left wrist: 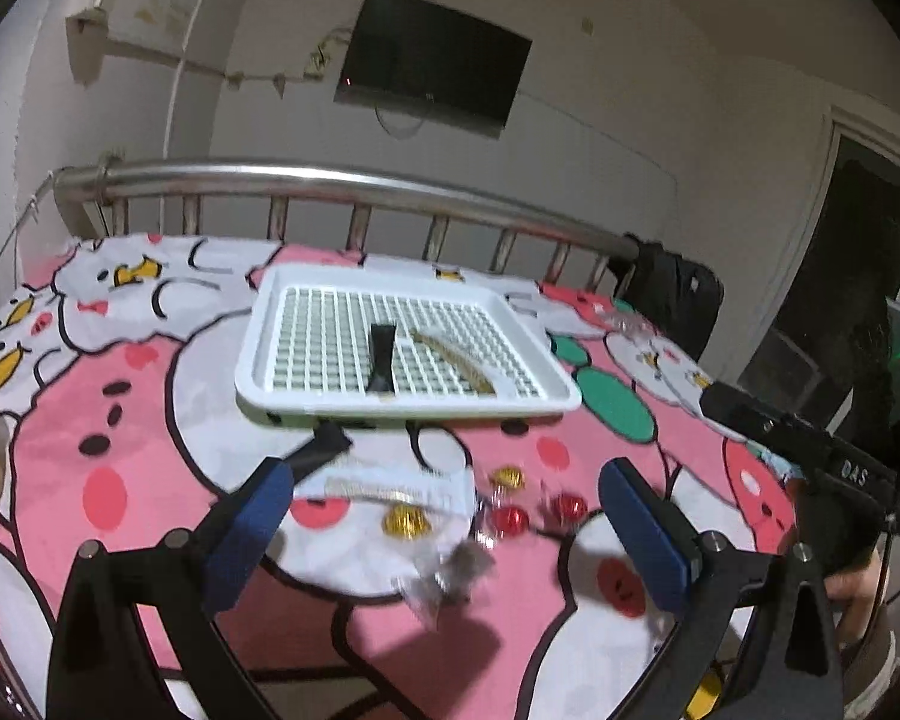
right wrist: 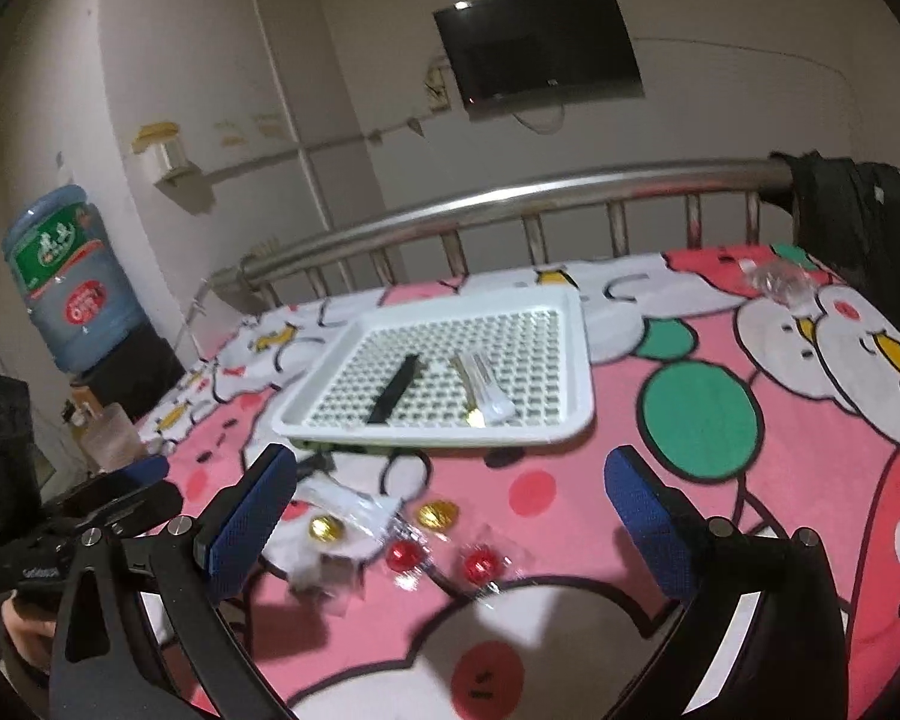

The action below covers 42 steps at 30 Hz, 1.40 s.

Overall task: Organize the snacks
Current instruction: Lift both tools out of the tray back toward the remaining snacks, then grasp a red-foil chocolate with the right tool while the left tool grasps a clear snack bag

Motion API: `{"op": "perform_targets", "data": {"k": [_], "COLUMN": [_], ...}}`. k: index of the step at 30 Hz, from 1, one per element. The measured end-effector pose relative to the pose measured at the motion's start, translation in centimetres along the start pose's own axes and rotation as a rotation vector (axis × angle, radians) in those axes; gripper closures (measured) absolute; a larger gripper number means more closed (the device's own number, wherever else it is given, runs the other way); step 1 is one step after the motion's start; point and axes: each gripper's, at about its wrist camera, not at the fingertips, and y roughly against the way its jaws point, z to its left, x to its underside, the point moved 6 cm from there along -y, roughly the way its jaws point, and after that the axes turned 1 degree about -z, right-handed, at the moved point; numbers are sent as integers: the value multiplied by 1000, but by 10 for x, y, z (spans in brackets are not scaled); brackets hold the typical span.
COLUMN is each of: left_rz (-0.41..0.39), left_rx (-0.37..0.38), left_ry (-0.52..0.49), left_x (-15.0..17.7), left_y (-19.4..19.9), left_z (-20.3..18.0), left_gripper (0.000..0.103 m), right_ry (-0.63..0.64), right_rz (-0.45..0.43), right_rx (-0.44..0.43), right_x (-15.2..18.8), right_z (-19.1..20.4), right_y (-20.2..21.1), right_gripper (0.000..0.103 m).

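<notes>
Wrapped candies, gold point(left wrist: 406, 520) and red point(left wrist: 510, 519), lay loose on the pink cartoon bedspread point(left wrist: 120, 420), just before the white grid tray point(right wrist: 576, 360) holding a black stick point(right wrist: 395, 389). Both grippers, left point(left wrist: 447, 525) and right point(right wrist: 450, 516), hovered wide open above them, gripping nothing. A metal bedrail point(left wrist: 342, 180) and wall TV point(right wrist: 537, 42) stood behind.

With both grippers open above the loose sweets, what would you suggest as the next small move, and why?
Probably lower the right gripper onto the nearer red candy and close on it. Both grippers hold nothing, the left gripper included. The white tray already holds a black bar and a gold stick, while the candies lie on the blanket outside it.
</notes>
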Motion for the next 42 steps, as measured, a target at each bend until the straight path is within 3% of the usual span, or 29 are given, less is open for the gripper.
{"op": "perform_targets", "data": {"k": [16, 24, 30, 34, 38, 42], "left_rz": [209, 249, 276, 285, 297, 306], "left_rx": [-10, -2, 1, -2, -5, -4], "left_ry": [-98, -104, -94, -98, -95, -87], "left_x": [68, 76, 80, 81, 83, 84], "left_y": [-33, -42, -49, -53, -58, -64], "left_z": [-13, -14, -12, -13, -12, -10], "left_gripper": [0, 3, 12, 20, 28, 30], "right_ry": [41, 65, 76, 83, 57, 38], "right_rz": [190, 261, 305, 313, 331, 342], "right_rx": [28, 36, 45, 48, 40, 45], "right_x": [50, 67, 79, 82, 83, 82], "right_z": [-3, 0, 2, 1, -3, -8], "right_y": [-37, -53, -64, -69, -77, -84], "right_gripper": [0, 0, 0, 4, 18, 22]}}
